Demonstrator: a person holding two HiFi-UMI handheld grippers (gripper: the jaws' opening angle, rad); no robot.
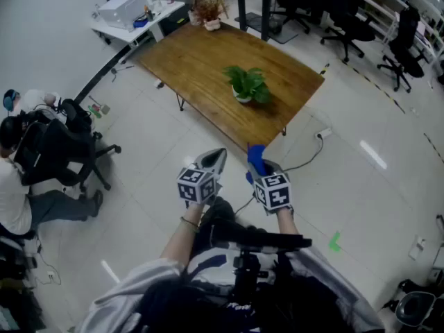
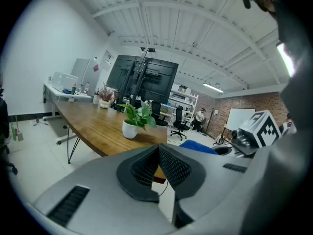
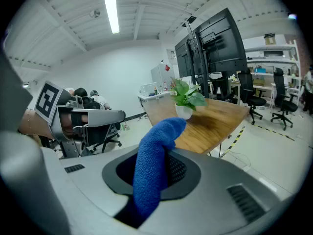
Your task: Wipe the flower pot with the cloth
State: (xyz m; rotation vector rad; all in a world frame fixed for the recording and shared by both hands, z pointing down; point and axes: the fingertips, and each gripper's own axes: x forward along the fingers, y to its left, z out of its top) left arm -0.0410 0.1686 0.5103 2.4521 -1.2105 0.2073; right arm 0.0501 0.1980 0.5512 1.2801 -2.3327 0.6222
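A white flower pot (image 1: pixel 242 97) with a green leafy plant stands near the front right end of a long wooden table (image 1: pixel 201 61). Both grippers hang over the floor, short of the table's near edge. My right gripper (image 1: pixel 255 159) is shut on a blue cloth (image 1: pixel 257 157), which sticks up from its jaws as a thick roll (image 3: pixel 155 163). Past the cloth, the pot (image 3: pixel 184 111) sits ahead on the table. My left gripper (image 1: pixel 216 156) is shut with nothing in it (image 2: pixel 159 149), and the pot (image 2: pixel 129 129) lies ahead of it too.
A second potted plant (image 1: pixel 209 12) stands at the table's far end, beside a white desk with a printer (image 1: pixel 123 8). A person sits on an office chair (image 1: pixel 59 151) at the left. A cable and socket (image 1: pixel 322 134) lie on the floor right of the table. Office chairs (image 1: pixel 406 44) stand at the back.
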